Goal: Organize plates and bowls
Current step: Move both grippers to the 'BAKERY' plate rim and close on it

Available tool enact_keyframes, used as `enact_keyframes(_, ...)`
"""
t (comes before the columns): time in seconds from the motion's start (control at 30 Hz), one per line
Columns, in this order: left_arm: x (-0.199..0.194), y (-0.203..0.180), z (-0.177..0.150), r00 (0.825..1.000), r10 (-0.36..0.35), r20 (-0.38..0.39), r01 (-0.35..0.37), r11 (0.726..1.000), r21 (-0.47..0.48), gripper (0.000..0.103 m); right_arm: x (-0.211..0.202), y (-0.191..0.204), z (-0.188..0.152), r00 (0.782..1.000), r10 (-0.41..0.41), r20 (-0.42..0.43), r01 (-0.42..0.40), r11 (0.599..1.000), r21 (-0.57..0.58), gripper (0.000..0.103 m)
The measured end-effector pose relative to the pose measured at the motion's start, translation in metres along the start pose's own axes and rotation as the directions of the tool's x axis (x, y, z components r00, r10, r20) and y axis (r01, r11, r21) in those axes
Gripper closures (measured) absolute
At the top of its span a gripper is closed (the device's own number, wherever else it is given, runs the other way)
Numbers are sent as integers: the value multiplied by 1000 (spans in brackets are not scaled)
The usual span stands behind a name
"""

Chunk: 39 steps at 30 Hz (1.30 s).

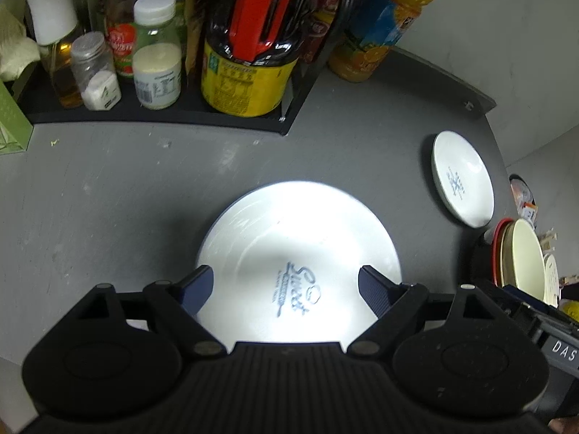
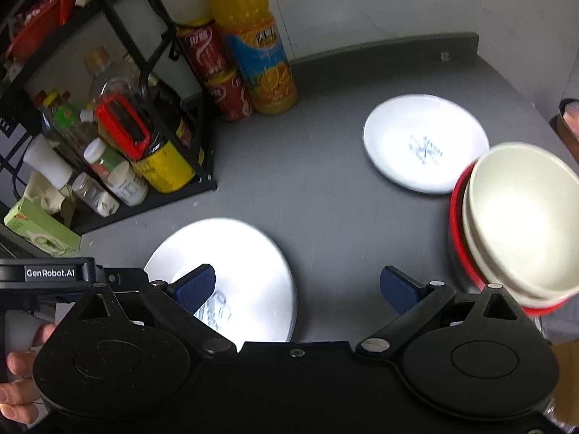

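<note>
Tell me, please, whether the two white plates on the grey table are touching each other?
Apart. The right wrist view shows bare grey table between the large plate and the small plate.

Two black claws [image 1: 286, 285] [image 2: 296, 289] with ribbed blue finger pads [image 1: 374, 289], silver pivot screws, white "GenRobot.AI" lettering.

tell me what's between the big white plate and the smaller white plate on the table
Nothing: only bare grey table separates the big white plate from the smaller white plate. The right wrist view shows the gap best.
</note>
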<state>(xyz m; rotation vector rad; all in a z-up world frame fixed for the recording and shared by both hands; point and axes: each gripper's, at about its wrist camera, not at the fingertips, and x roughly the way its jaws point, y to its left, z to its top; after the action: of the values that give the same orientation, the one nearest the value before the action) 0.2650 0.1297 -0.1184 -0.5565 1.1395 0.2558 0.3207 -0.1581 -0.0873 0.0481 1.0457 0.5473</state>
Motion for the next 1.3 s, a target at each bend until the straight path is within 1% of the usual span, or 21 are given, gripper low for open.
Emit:
enact_keyframes(0.13, -2, -17, 7, 999, -5, 33, 5, 1000, -18, 17, -3, -14, 17, 1000, 11, 23, -11, 1000, -11, 5)
enact_keyframes(0.27, -2, -41, 15, 997, 15, 78, -14, 1000, -22, 17, -4, -35, 31, 999, 17, 35, -16, 999, -28, 5)
enact_keyframes(0.4, -1, -57, 24, 995, -28, 97, 36, 996, -84, 17, -2, -57, 45, 999, 19, 44, -17, 999, -34, 5)
enact_keyframes(0.5, 0, -69, 29, 991, -8, 130, 24, 992, -122, 17, -2, -74, 56, 998, 23, 51, -21, 999, -43, 5)
enact_keyframes(0.67, 10, -94, 37, 992, 8, 129, 8, 992, -123, 17, 3, -102, 74, 999, 3, 48, -1, 999, -40, 5)
enact_keyframes(0.8, 23, -114, 39, 994, 14, 108, 0, 992, -125, 17, 7, -125, 86, 999, 6, 41, -5, 1000, -17, 5)
enact_keyframes(0.93, 37, -135, 40, 995, 9, 101, 2, 994, -107, 17, 11, -146, 96, 999, 5, 35, -5, 1000, -13, 5)
enact_keyframes(1.03, 48, -152, 40, 995, 0, 97, 10, 994, -106, 17, 15, -161, 105, 1000, 3, 22, -3, 1000, -11, 5)
enact_keyframes(1.17, 63, -173, 40, 995, -5, 101, 17, 993, -118, 17, 23, -182, 115, 1000, -29, -5, 29, 999, -14, 5)
enact_keyframes(1.3, 80, -190, 41, 994, -24, 103, 38, 990, -134, 17, 33, -204, 123, 999, -14, -31, 14, 1000, -4, 5)
